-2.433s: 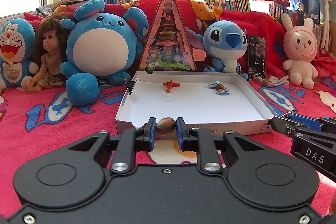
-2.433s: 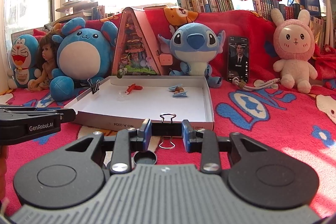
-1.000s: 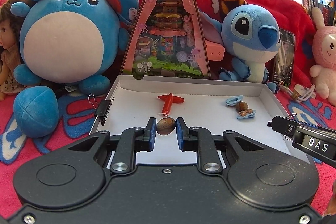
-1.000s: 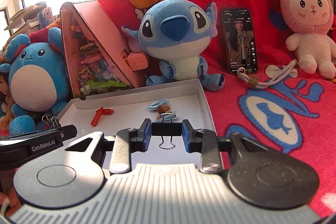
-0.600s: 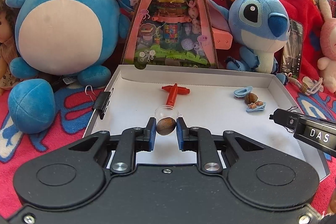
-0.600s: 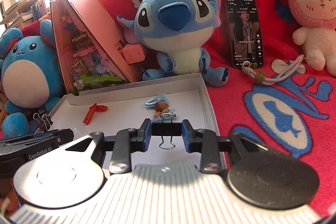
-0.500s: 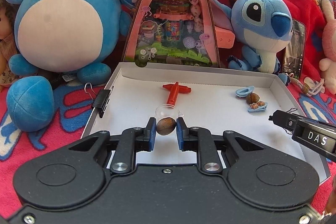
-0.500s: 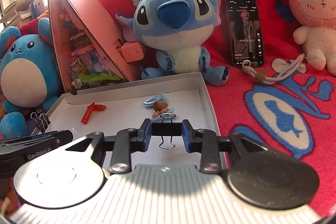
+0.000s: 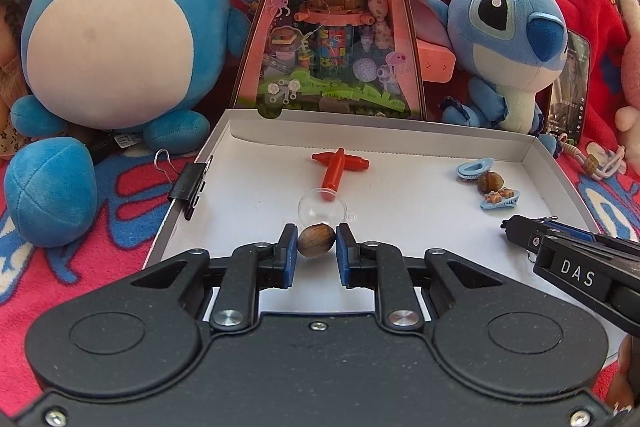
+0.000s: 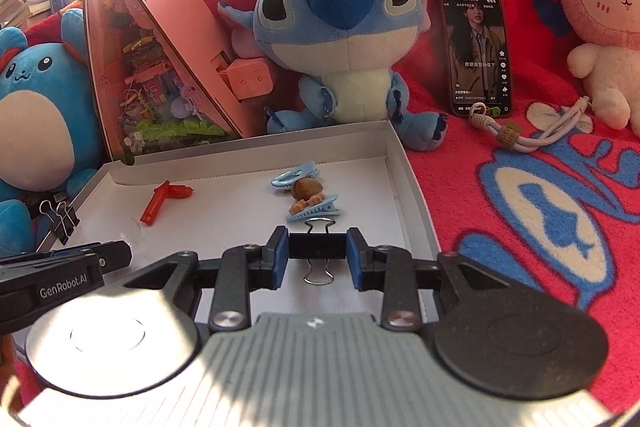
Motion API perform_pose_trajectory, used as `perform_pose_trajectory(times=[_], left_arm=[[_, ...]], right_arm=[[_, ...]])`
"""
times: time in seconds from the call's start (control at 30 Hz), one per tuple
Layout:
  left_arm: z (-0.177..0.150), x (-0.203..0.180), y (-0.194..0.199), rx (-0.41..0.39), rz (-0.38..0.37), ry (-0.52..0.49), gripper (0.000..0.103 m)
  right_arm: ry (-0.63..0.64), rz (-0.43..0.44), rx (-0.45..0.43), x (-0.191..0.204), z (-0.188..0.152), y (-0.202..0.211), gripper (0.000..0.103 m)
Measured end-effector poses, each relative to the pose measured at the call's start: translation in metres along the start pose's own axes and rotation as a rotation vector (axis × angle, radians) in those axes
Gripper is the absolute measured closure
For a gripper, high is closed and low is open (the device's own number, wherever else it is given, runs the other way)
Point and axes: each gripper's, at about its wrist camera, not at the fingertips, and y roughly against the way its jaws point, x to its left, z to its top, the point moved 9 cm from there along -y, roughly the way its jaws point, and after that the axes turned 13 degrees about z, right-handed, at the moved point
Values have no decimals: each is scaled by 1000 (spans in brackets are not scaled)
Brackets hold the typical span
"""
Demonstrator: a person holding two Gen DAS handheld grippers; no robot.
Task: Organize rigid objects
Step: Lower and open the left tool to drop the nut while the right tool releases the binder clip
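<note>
left gripper [image 9: 317, 247] clamping brown nut [image 9: 316, 246], right gripper [image 10: 316, 247] clamping black binder clip [image 10: 317, 245], both over white tray [image 9: 440, 143]

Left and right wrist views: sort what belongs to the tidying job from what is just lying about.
Job:
left gripper holding nut
right gripper holding binder clip
white box
red peg
blue hair clips

Lying about:
Stitch plush
phone
pink bunny

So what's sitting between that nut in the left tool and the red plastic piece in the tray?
A clear little cup, seen in the left wrist view, overlapping the red piece just beyond the nut.
</note>
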Motion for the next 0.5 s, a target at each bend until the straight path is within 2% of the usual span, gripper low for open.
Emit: perform_pose_trajectory(times=[0.5], left_arm=[[-2,-1,-5,-7,12,-1,83]], right_arm=[[28,-3,11,2,-3,-3,68]])
